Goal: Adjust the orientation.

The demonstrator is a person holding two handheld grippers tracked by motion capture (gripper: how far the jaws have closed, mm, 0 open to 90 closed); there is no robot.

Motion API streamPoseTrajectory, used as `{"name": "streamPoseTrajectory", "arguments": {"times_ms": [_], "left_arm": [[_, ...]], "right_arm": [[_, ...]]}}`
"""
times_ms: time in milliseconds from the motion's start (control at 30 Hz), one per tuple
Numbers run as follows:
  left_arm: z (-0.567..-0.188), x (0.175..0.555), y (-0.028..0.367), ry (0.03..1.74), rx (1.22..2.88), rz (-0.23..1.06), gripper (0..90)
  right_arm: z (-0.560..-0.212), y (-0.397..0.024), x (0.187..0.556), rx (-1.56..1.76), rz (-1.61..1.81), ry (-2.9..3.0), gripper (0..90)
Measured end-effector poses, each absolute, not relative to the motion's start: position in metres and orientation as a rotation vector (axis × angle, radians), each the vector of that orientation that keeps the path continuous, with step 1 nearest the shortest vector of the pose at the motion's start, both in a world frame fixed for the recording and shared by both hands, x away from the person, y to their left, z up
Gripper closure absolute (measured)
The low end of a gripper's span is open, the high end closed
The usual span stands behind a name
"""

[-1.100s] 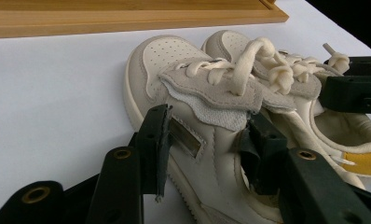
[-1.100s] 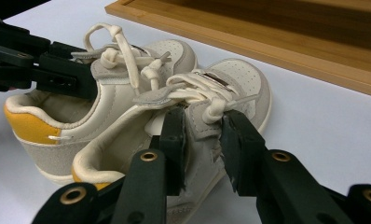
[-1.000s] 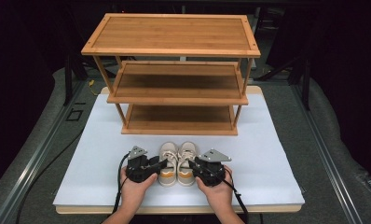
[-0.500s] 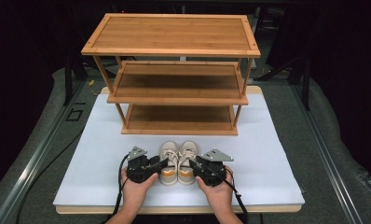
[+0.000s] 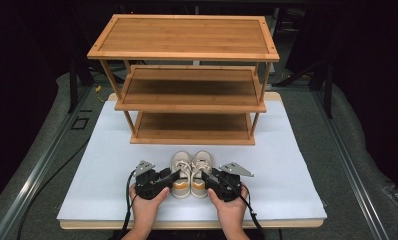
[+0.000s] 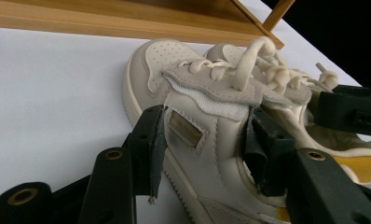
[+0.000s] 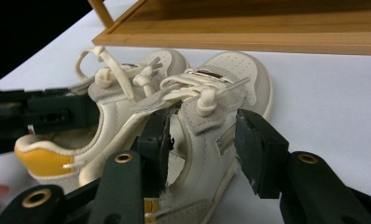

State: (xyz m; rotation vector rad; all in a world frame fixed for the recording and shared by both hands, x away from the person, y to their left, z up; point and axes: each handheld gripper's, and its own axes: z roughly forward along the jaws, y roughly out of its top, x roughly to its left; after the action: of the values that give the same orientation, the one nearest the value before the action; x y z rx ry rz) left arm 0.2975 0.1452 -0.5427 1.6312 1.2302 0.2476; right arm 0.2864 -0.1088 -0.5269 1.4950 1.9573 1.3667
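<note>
Two small cream shoes stand side by side on the white table top, toes toward the rack: the left shoe (image 5: 181,165) (image 6: 160,60) and the right shoe (image 5: 203,164) (image 7: 235,70), each with a yellow heel patch. My left gripper (image 5: 174,176) (image 6: 204,144) straddles the left shoe's outer side wall, one jaw outside and one inside the shoe. My right gripper (image 5: 209,176) (image 7: 202,140) straddles the right shoe's side wall in the same way, with a gap showing at its outer pad. Both pairs of jaws have just been opening, with the shoe walls still between them.
A three-tier wooden shoe rack (image 5: 192,37) (image 7: 267,23) stands just beyond the shoes, its shelves bare. The white table top (image 5: 287,165) spreads to both sides. Dark floor and metal rails surround the table. A cable trails from each gripper toward the table's near edge.
Hands and shoes keep their places at the table's near edge. Any widening of the jaws is too small to make out in the high view.
</note>
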Motion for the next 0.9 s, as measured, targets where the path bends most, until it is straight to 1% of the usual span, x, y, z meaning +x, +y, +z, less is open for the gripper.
{"name": "streamPoseTrajectory", "arguments": {"times_ms": [467,900], "left_arm": [[-0.550,0.295,0.144,1.253,1.549,0.231,50.9],[-0.552,0.293,0.142,1.268,1.512,0.239,51.9]], "right_arm": [[-0.543,-0.105,0.284,1.610,1.445,1.829,52.5],[-0.548,-0.103,0.283,1.651,1.485,1.758,53.3]]}}
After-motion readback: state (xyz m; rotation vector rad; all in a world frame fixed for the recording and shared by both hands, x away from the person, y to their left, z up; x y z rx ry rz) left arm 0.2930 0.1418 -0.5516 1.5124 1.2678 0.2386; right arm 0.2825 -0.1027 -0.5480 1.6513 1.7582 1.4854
